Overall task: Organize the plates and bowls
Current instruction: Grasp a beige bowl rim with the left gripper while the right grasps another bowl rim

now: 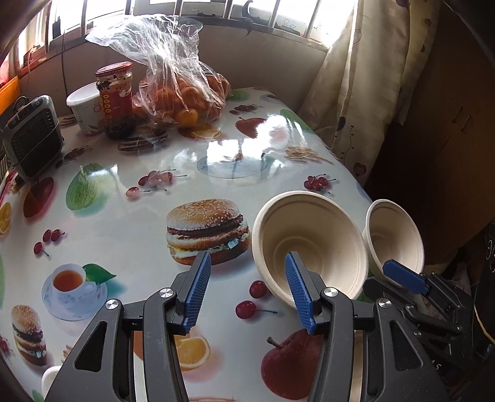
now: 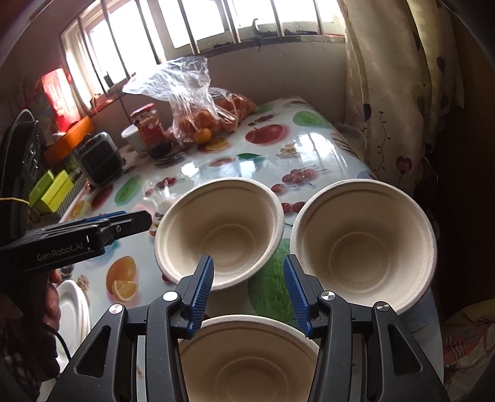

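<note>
While both jaws stand parted and empty, the left gripper (image 1: 247, 287) and right gripper (image 2: 249, 293) hover over bowls (image 2: 219, 228).

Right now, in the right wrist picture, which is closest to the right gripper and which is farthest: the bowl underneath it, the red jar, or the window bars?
Counting out from the right gripper:
1. The near bowl, right below the open fingers at the table's near edge.
2. The red jar, far back on the left of the table, beside the bag of oranges.
3. The window bars, behind the table, on the wall.
</note>
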`<state>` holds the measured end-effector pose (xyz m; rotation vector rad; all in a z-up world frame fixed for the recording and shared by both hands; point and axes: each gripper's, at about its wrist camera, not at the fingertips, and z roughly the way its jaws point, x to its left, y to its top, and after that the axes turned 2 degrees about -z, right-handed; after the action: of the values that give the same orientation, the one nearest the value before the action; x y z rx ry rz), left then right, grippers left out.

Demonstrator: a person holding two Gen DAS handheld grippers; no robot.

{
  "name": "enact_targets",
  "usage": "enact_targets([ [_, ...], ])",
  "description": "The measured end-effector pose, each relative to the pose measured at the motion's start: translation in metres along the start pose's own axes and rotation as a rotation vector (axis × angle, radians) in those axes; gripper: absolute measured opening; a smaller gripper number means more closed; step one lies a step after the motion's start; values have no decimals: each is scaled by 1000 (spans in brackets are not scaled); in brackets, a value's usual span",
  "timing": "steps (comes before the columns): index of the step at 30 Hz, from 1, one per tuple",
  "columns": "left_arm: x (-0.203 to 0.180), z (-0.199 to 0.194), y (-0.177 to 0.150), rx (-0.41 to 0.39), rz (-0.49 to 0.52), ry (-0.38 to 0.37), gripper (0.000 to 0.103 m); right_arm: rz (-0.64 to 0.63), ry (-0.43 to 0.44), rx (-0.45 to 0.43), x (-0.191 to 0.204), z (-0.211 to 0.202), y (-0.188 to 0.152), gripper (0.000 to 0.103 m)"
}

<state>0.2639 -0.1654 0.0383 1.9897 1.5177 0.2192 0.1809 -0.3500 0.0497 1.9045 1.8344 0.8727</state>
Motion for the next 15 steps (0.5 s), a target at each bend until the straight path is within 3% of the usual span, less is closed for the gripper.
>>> enact_targets([
  [4, -2, 6, 3, 5, 14, 4, 51, 8, 5, 11, 0, 5, 0, 39],
  [15, -5, 22, 7, 35, 20, -13, 33, 35, 7, 34, -4, 18, 2, 30],
])
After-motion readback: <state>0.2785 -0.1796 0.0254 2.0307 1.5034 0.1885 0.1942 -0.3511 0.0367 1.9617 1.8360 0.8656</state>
